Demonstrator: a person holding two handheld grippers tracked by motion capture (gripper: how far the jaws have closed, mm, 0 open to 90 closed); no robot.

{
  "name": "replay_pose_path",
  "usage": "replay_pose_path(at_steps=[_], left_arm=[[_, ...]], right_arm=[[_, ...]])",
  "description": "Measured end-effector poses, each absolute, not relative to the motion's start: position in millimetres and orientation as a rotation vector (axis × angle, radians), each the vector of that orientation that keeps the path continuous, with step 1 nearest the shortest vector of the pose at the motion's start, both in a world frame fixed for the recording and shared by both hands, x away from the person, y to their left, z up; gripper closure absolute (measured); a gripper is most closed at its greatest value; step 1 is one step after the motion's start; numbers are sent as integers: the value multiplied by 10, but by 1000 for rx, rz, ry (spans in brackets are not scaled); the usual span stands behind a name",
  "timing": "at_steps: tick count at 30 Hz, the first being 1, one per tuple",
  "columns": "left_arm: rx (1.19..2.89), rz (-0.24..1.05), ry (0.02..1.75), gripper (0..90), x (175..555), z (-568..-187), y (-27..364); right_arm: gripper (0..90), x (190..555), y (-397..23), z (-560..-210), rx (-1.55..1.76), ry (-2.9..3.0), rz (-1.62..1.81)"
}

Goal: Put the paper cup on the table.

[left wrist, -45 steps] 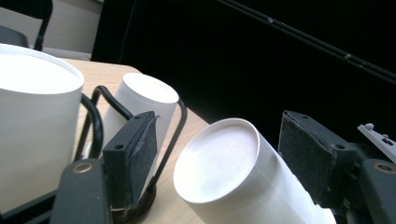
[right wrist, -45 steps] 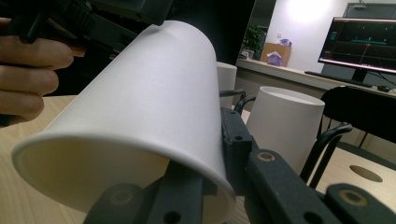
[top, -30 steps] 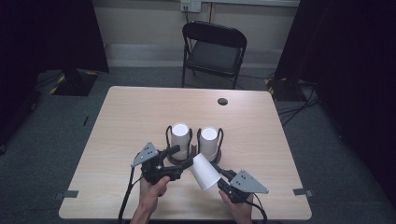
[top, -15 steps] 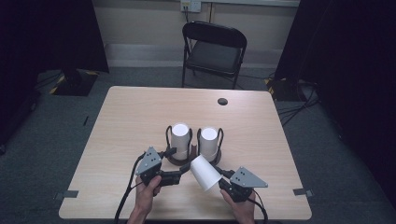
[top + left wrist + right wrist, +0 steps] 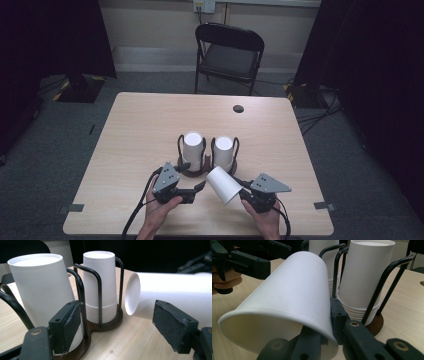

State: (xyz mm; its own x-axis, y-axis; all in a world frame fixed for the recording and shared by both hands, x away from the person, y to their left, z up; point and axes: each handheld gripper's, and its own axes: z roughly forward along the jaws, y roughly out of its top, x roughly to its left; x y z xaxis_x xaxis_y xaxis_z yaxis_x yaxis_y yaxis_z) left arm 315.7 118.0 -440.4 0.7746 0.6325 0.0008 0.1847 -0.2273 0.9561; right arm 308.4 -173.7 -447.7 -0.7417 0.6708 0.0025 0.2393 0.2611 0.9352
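Right gripper (image 5: 239, 192) clamped on paper cup (image 5: 224, 184) rim; left gripper (image 5: 201, 185) open, jaws just widened, nothing between. Cup light, crushable: you pinch gently near rim.

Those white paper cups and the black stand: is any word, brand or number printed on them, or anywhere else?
None can be read.
Held cup: plain white.
Stacked cups: plain white.
Wire holder: unmarked.
Table: bare wood grain, no label.
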Motion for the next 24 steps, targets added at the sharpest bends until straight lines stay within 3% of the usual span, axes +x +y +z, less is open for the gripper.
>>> replay_pose_path(at_steps=[24], left_arm=[[1926, 596, 571, 166, 3062, -4516, 999]], right_arm=[[872, 3289, -1747, -4268, 909, 2373, 1354]])
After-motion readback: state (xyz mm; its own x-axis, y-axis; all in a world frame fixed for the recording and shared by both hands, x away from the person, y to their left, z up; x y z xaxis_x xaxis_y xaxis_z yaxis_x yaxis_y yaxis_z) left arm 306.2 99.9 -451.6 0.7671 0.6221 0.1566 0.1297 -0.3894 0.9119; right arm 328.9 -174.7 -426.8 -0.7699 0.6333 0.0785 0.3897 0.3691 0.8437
